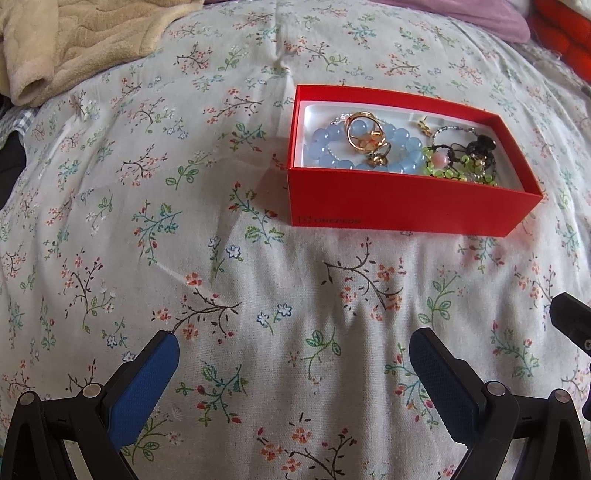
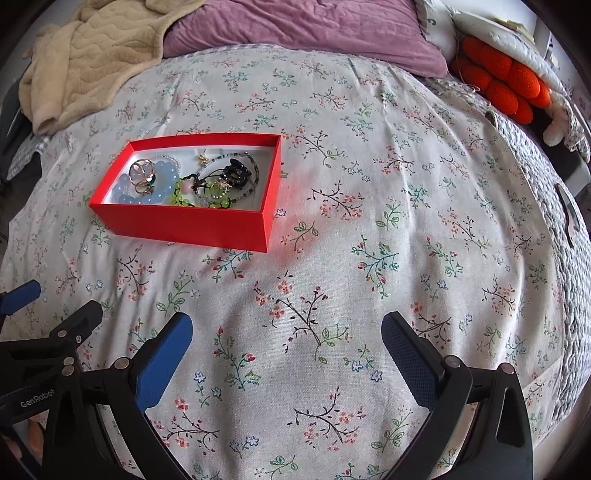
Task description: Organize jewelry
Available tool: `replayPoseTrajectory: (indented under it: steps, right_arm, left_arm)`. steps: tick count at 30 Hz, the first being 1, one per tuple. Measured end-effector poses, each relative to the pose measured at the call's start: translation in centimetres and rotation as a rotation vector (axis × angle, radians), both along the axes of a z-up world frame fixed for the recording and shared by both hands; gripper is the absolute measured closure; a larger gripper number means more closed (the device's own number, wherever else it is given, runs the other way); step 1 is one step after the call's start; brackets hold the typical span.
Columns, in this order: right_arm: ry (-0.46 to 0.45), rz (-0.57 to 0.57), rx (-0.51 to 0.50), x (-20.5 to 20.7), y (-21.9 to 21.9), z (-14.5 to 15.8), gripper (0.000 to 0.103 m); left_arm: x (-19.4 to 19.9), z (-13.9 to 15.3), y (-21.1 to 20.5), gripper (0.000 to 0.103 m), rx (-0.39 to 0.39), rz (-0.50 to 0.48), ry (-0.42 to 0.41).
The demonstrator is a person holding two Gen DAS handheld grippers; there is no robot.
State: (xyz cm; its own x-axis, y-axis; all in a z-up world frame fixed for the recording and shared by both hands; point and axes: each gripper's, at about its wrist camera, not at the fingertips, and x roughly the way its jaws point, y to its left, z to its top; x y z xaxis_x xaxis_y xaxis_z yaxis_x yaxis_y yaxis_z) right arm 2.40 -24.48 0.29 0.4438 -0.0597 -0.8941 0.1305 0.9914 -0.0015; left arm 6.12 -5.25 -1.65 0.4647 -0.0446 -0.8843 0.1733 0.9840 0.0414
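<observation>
Bed: a bedspread [image 1: 258,295] printed with small flowers and twigs fills both views and carries everything.
Box: a red box [image 1: 406,199] with a white lining sits open on the bedspread, right of centre and in the upper half of the left wrist view, and in the upper left of the right wrist view [image 2: 184,225].
Jewelry: all of it lies inside the box. A blue bead bracelet [image 1: 332,147] fills the left end, with gold rings [image 1: 364,134] lying on top of it. A green bead bracelet [image 1: 443,166] with a pink bead at its middle lies in the right half, touching a dark beaded piece [image 1: 480,147]. A small gold piece [image 1: 423,125] lies near the back wall.
Left gripper: the left gripper [image 1: 293,347] hovers over bare bedspread at the bottom of its own view, jaws spread wide and empty, well apart from the box. It also shows at the lower left edge of the right wrist view [image 2: 55,306].
Right gripper: the right gripper [image 2: 286,328] hangs over bare bedspread at the bottom of its view, jaws wide and empty.
Surroundings: a beige blanket [image 2: 92,62] lies bunched in the upper left, a purple pillow [image 2: 314,29] sits at the top, and an orange bobbled thing [image 2: 506,81] is in the upper right.
</observation>
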Motion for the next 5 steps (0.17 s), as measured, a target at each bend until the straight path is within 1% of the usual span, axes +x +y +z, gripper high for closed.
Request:
replayPoseTrajectory:
  steps: [5]
  right_arm:
    - [0.004,-0.008,-0.005,0.22,0.13,-0.8,0.0]
  left_arm:
    - [-0.1,-0.66,-0.11,0.001,0.01,-0.018,-0.017]
